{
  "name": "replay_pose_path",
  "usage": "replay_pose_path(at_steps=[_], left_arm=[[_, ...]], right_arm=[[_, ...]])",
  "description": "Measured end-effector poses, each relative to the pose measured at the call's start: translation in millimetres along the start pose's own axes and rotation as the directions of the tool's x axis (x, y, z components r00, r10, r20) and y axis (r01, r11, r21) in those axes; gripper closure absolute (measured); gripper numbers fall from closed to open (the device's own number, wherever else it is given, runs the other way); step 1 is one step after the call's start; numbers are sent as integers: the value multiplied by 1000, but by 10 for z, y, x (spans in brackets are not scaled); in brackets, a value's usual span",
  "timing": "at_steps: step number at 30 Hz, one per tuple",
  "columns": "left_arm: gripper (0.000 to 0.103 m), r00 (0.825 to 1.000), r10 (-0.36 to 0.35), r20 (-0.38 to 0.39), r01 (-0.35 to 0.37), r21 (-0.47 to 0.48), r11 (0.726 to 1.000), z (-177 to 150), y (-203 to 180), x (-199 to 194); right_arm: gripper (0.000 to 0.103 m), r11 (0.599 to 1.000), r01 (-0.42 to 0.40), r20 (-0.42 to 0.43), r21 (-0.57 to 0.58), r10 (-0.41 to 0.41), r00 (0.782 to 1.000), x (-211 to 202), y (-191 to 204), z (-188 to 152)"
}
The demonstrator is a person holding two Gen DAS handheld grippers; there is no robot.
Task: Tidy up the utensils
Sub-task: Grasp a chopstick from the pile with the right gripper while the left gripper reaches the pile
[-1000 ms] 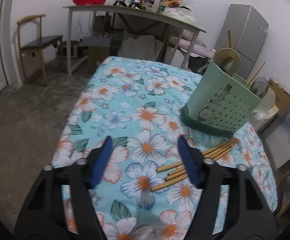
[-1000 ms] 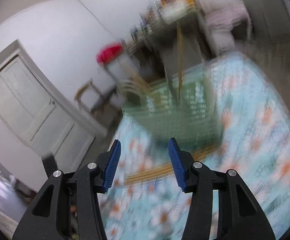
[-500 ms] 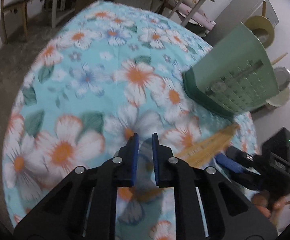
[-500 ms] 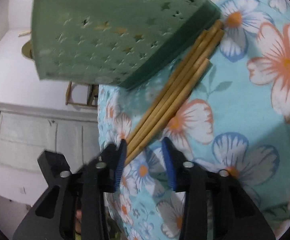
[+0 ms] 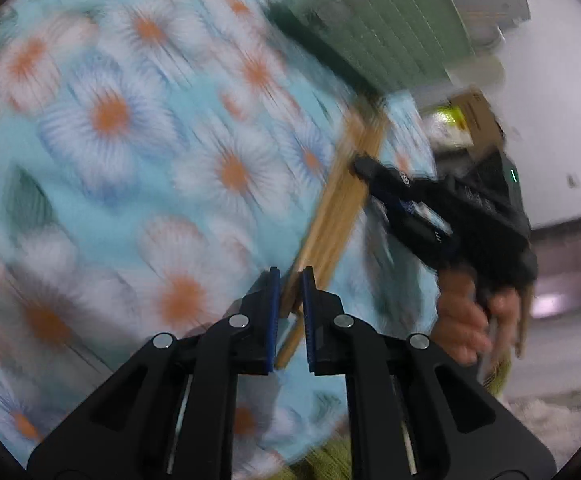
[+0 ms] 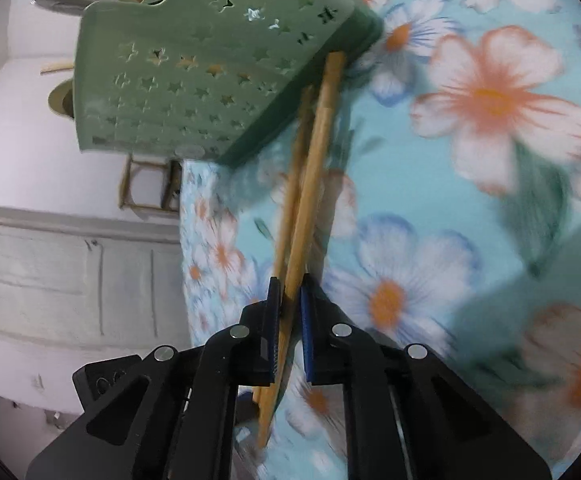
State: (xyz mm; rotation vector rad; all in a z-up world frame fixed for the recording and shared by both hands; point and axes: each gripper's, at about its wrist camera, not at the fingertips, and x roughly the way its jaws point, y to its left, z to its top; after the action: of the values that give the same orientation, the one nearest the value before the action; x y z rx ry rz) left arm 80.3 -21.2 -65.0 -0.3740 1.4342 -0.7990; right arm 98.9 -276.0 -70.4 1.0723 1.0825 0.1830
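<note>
The left gripper (image 5: 289, 280), black with blue pads, is pinched tight on the near end of a bunch of long thin wooden chopsticks (image 5: 340, 204). The right gripper (image 6: 289, 286) looks the same, and its jaws are closing on the other end of the sticks, which already sit between its pads. So each gripper has one end of the bunch.

The chopsticks lie on the light blue tablecloth with big white and orange flowers (image 5: 102, 128). In the left view they are blurry, so I cannot count them. In the right view I can see at least two side by side.

I think the sticks are very light, hard and stiff, so they will not bend. They look smooth and round, so one could roll or slip out of the bunch. Holding them close to the ends, as now, should keep them together, but a grip nearer the middle may be steadier for one gripper alone.

The sticks are long and thin. Their long line runs from the right gripper straight across the cloth to the bottom of the green plastic utensil holder with star-shaped holes (image 6: 194, 68), and their far tips touch or sit just beside its dark green base.

Farther off, a person's hand (image 5: 466, 316) holds the right gripper's handle. Behind it all are a white wall and a pale door (image 6: 70, 280).
</note>
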Motion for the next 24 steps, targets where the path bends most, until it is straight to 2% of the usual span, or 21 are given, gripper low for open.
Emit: replay_pose_path(at_steps=[3, 5, 8, 10, 16, 21, 24], left_arm=[[94, 996, -39, -76, 42, 39, 998, -203, -130, 147], [94, 997, -19, -75, 23, 54, 998, -256, -155, 180], [94, 999, -1, -34, 3, 55, 998, -227, -149, 150], [94, 999, 40, 0, -40, 76, 996, -188, -159, 93], [93, 987, 135, 85, -145, 127, 981, 23, -238, -39], [91, 979, 168, 117, -182, 122, 976, 149, -189, -94], [86, 975, 177, 135, -194, 123, 973, 219, -180, -110]], right_arm=[[92, 997, 65, -29, -41, -66, 997, -187, -52, -39], [91, 992, 109, -19, -58, -110, 994, -313, -101, -53], [90, 990, 132, 21, -48, -131, 991, -490, -228, -57], [90, 992, 124, 32, -30, -123, 992, -536, -284, -47], [89, 992, 121, 60, -23, -120, 991, -646, -391, -44], [89, 991, 130, 96, -16, -128, 987, -656, -376, -85], [89, 993, 119, 114, 1, -118, 986, -713, -421, -104]])
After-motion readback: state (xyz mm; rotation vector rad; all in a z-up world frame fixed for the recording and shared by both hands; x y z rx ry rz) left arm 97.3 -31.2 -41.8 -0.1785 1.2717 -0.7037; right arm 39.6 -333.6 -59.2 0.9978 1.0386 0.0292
